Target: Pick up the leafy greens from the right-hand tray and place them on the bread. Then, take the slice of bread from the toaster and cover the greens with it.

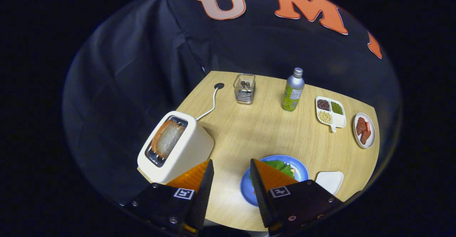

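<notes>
1. Gripper (pixel 231 167) check: I see both orange fingers spread wide apart, with bare table (pixel 249 130) showing in the gap and nothing held between them.
2. I note the leafy greens (pixel 281 166) lying on the blue plate (pixel 301 169), partly hidden behind the right finger; a little bread (pixel 293 171) shows at the greens' edge.
3. I log the toaster (pixel 178 146) just ahead of the left finger, with a bread slice (pixel 166 138) upright in its slot and a white cord (pixel 212 103) running to the table's far edge.
4. Right of the plate I see a small white tray (pixel 330 180).
5. Beyond the fingers, well apart: wire basket (pixel 244 88), green bottle (pixel 293 89), divided dish (pixel 330 112) of beans, and a plate of red pieces (pixel 364 130).
</notes>
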### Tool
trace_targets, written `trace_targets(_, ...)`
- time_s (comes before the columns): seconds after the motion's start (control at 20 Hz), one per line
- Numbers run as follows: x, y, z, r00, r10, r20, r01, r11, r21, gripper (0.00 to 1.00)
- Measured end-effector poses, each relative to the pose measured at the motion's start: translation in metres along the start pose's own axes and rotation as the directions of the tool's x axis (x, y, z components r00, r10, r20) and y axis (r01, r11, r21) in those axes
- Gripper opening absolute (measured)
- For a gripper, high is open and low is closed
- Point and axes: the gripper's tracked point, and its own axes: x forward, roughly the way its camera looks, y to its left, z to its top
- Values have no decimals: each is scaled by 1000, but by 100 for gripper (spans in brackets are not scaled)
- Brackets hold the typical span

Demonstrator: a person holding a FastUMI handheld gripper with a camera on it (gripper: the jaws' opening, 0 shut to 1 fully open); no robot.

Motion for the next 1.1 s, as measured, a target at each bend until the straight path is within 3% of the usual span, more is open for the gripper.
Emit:
trace_targets(0.15, 0, 25, 10, 1000, -14, 4, 14, 999, -47, 76)
trace_targets(0.3, 7, 52, 12, 999, 20, -36, -21, 999, -33, 81)
trace_targets(0.8, 30, 114, 27, 992, 29, -126, -31, 999, -10, 82)
trace_targets(1.1, 47, 139, 27, 985, -10, -170, 11, 1000, 1, 73)
